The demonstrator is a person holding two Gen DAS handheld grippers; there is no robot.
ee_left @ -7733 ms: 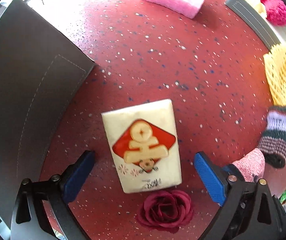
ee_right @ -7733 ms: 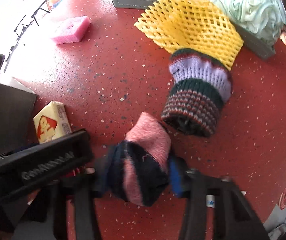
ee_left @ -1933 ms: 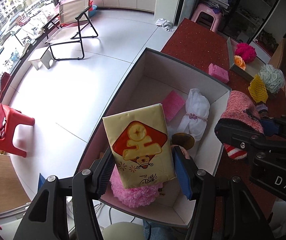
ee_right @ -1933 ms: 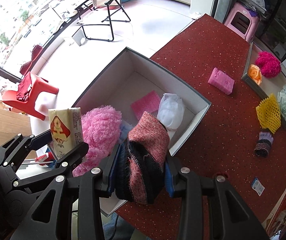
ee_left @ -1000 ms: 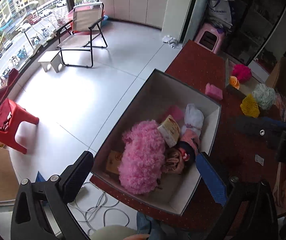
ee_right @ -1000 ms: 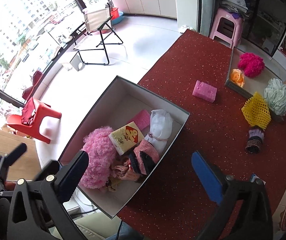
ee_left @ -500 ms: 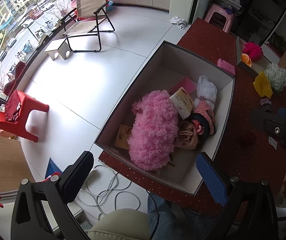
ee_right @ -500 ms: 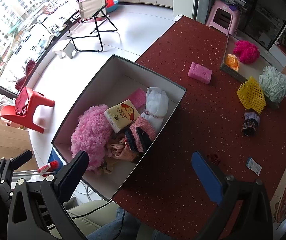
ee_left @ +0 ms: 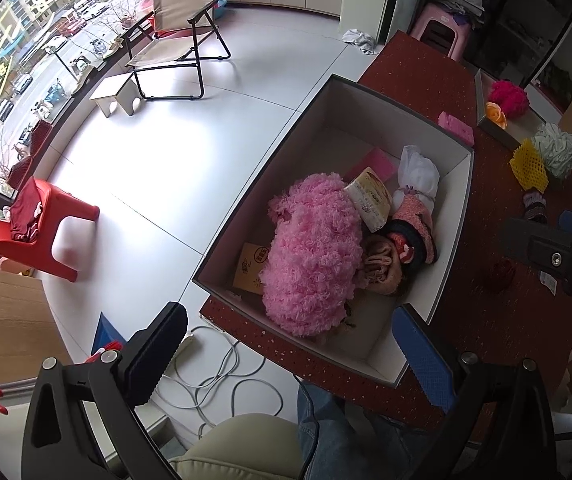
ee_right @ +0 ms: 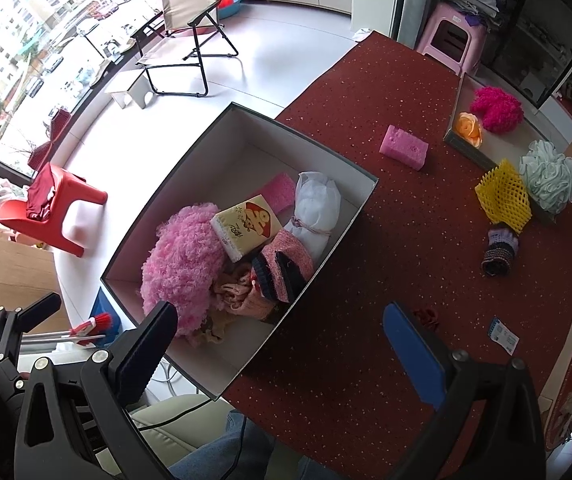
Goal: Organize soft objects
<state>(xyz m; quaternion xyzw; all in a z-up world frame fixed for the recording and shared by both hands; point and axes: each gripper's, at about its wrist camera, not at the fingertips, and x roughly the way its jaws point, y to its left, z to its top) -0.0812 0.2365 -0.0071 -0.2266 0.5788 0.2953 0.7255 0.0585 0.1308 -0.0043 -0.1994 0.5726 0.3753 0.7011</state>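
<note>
While held high over the red table (ee_right: 406, 260), wide apart and gripping nothing: left gripper (ee_left: 288, 312) and right gripper (ee_right: 277, 312), blue pads showing on both.

Just below, near the table's edge, a big open box (ee_right: 205, 160) with white walls. Stuffed in the near end, a fluffy pink ball (ee_right: 181, 256). Leaning on it, a yellow tissue pack (ee_right: 245, 226) with a red diamond on top. Right beside that, touching it, a pink and dark sock (ee_right: 281, 264), resting on a peach knit thing (ee_right: 233, 292). A little farther in, a white cloth bundle (ee_right: 318, 208) tied with string, and a flat pink sponge (ee_right: 279, 194) tucked against the tissue pack. Far end of the box bare.

Out on the table, close to the right gripper's blue pad, a dark red rose (ee_right: 426, 316) and a small white card (ee_right: 504, 336). Farther on, a striped knit sock (ee_right: 500, 250) lying next to a yellow net (ee_right: 504, 196). Off by itself, between box and tray, a second pink sponge (ee_right: 404, 147).

At the far side, a grey tray (ee_right: 470, 148) with an orange rose (ee_right: 469, 128) and a bright pink pompom (ee_right: 496, 110) inside, plus a pale green bath puff (ee_right: 548, 180) at its near end, touching the net.

Way back on the white floor, a folding chair (ee_right: 189, 20), a red stool (ee_right: 57, 208) and a pink stool (ee_right: 450, 36).
</note>
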